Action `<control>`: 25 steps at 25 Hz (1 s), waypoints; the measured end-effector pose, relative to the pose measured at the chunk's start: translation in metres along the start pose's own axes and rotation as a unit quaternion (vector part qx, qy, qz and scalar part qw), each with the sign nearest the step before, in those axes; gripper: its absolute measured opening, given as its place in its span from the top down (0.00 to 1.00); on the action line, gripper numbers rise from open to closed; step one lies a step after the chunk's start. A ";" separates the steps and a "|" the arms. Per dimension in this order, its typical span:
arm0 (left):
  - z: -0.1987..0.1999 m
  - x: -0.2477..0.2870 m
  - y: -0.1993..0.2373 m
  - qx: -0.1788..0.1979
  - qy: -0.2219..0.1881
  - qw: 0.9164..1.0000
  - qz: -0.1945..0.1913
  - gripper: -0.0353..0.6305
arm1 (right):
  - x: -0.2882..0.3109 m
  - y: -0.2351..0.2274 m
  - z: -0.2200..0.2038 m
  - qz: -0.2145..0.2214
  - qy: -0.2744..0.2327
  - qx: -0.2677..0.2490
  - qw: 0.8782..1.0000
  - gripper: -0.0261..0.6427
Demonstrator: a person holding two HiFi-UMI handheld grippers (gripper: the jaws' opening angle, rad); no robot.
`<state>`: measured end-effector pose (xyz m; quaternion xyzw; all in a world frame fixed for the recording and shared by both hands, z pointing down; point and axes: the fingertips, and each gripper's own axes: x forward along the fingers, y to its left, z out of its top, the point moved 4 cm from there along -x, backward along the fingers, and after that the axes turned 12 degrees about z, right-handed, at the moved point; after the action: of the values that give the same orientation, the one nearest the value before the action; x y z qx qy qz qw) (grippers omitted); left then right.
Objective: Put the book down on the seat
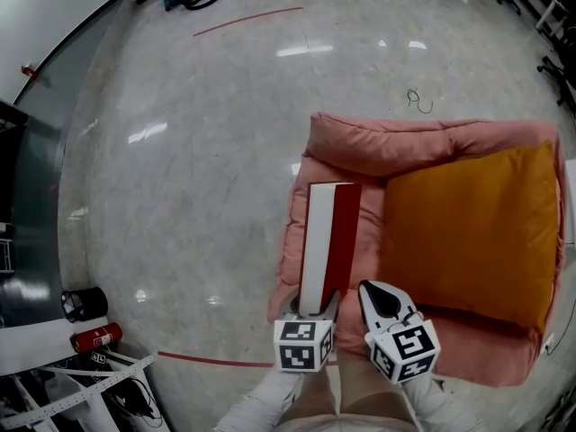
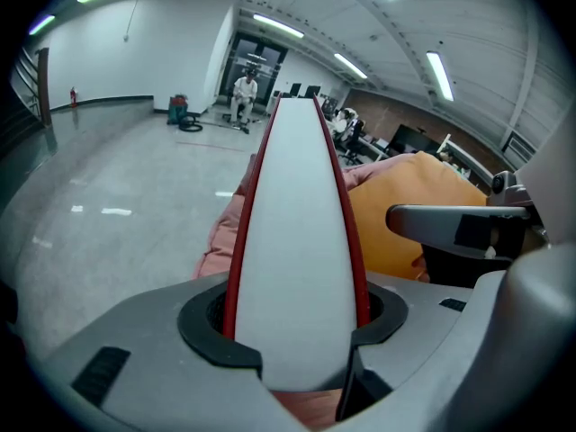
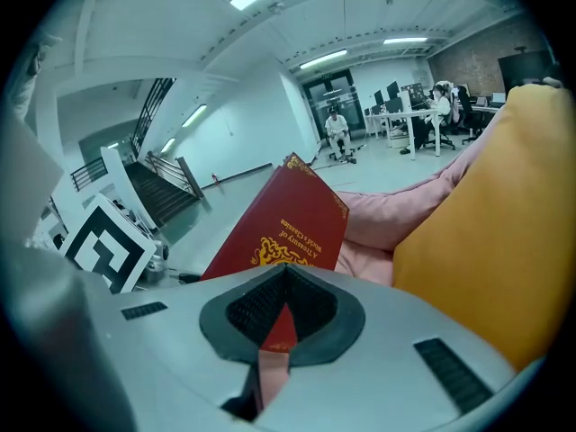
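While book [image 1: 328, 241] is off the seat [image 1: 387, 142], progress: lifted, set-down left.
left gripper [image 1: 310, 306]: clamped on book's near end, page edge up.
book: sticks out ahead of jaws, over seat's left side.
right gripper [image 1: 378, 297]: closed, empty, just right of left one.
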<state>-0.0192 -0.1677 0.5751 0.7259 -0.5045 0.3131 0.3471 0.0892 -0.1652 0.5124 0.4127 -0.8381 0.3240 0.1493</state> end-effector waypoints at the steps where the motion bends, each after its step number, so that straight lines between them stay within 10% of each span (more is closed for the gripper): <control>1: -0.001 0.006 -0.001 -0.002 0.004 1.000 -0.002 0.58 | 0.003 -0.003 -0.001 0.001 0.002 0.002 1.000 0.95; 25: -0.023 0.131 0.006 -0.009 0.125 0.992 -0.020 0.57 | 0.046 -0.057 -0.031 -0.013 0.043 0.054 0.998 0.95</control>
<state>0.0116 -0.2181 0.6947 0.6879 -0.4450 0.3903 0.4200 0.1053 -0.1978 0.5829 0.4163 -0.8070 0.3841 0.1671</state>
